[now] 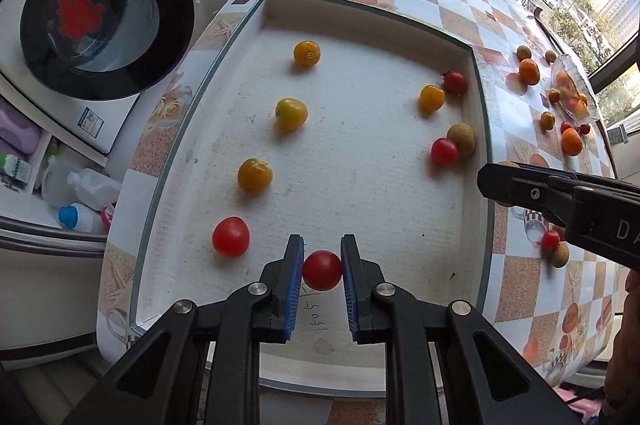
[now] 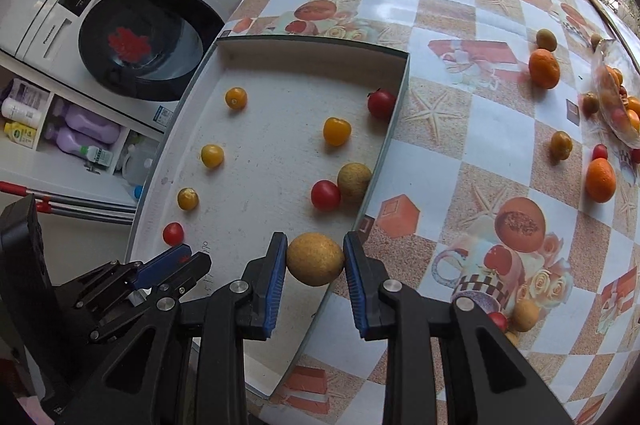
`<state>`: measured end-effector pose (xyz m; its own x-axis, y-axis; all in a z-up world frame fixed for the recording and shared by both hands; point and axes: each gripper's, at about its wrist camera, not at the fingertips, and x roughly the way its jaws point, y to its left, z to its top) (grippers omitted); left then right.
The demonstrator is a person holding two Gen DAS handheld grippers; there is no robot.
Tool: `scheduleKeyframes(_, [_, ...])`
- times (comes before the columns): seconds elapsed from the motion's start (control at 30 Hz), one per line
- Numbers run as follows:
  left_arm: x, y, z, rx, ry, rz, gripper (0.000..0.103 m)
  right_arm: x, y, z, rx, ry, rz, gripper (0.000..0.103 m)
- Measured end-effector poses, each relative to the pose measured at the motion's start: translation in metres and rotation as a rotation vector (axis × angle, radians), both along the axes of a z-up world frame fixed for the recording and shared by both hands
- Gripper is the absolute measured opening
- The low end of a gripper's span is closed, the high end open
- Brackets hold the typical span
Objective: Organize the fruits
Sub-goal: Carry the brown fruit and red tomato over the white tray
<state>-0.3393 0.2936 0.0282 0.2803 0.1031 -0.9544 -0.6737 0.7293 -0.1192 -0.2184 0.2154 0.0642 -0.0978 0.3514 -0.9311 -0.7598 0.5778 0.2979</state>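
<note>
Gripping a red cherry tomato [image 1: 322, 270] between its blue pads, the left hand-held gripper [image 1: 322, 267] is closed to a narrow gap and points steeply down over the near end of the white tray [image 1: 478, 129]. The tray sits on the left part of the desk [image 2: 460, 161], which carries a checked cover with fruit pictures.

Left column in the tray, near to far: one red tomato [image 1: 231, 236], then three yellow tomatoes [image 1: 255, 176].

Right side of the tray, against its wall: a red tomato touching a tan round fruit [image 1: 462, 139], then a yellow tomato [image 1: 431, 98] beside another red tomato [image 1: 455, 82].

The right hand-held gripper [image 2: 315, 265] is closed on a second tan round fruit [image 2: 315, 259], slightly wider apart than the left one. It holds this fruit above the tray's near right edge.

Right of the tray, loose on the desk: two oranges [image 2: 544, 68], small tan, red and yellow fruits, and a clear bowl [image 2: 614, 129] with more fruit at the far right.
</note>
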Motion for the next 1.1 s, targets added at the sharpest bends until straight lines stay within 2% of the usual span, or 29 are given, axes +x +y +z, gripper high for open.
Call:
scheduleKeyframes(0.3, [0.001,0.004,-0.007,0.026,0.02,-0.012,0.021,-0.007,0.023,-0.024,-0.053,0.019,0.047,0.031])
scheduleKeyframes(0.67, [0.0,0.0,-0.018,0.056,0.05,-0.038,0.021,-0.009,0.035,-0.037,-0.082,0.012,0.061,0.032])
scheduleKeyframes(0.83, [0.001,-0.005,-0.018,0.093,0.056,-0.069,0.021,-0.015,0.04,-0.043,-0.095,-0.013,0.077,0.032])
scheduleKeyframes(1.1, [0.0,-0.005,-0.018,0.099,0.056,-0.093,0.022,-0.021,0.047,-0.044,-0.11,-0.04,0.096,0.032])
